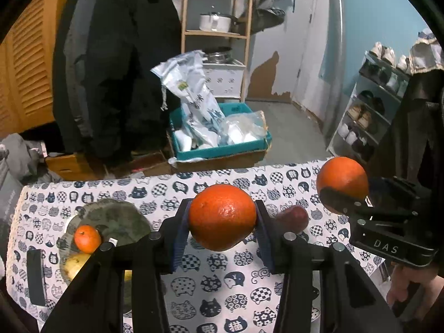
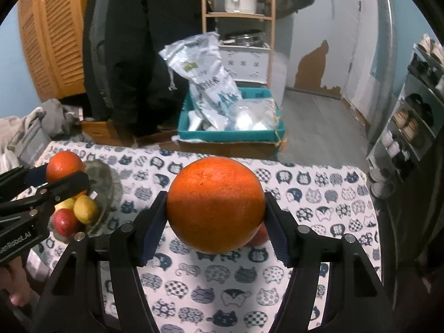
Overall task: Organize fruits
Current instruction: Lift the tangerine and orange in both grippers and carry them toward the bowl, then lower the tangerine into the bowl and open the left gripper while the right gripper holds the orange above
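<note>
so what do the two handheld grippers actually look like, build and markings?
Both match: the left gripper and right gripper have matte black angular frames with silver round fasteners, plus dark blue ribbed pads on the fingers. White lettering on the bodies: "DAS" on the right, "...enRobot.AI" on the left. No cables or sleeves visible.

Your light comes from above: a bright sheen sits on top of the round orange fruit (image 2: 215, 204), its lower half shaded, and a soft shadow falls on the cat-print cloth of the bench (image 2: 205, 277). The room behind is dim. Fisheye bends both views, corners black, edges smeared.
</note>
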